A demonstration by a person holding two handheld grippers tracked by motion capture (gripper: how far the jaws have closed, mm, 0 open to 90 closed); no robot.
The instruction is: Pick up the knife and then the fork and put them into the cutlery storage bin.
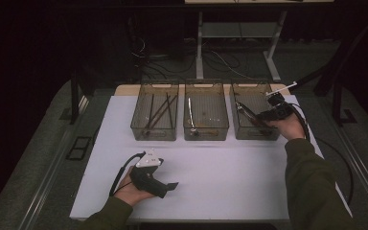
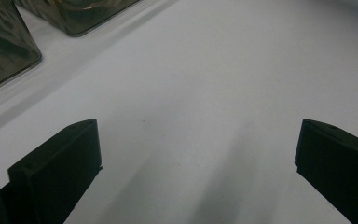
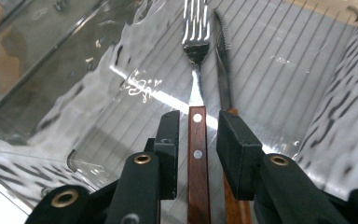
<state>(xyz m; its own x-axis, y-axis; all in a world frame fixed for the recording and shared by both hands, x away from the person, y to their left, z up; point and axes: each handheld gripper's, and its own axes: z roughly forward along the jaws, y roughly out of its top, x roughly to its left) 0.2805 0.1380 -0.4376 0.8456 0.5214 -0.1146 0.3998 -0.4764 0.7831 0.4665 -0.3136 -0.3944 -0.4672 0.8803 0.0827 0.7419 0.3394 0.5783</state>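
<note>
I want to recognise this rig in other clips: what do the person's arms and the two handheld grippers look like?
Both forearms wear dark olive-green sleeves. The left gripper is black with a pistol-like body, a grey three-cornered plate on top and a looping black cable. The right gripper is black too, with blocky flat jaws and brass-coloured rivets at its joints.

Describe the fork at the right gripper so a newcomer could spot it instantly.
On the white table stand three clear bins; take the rightmost bin. Inside, between the right gripper jaws, lies the fork: a riveted wooden handle and tines, unlike the serrated knife beside it.
</note>
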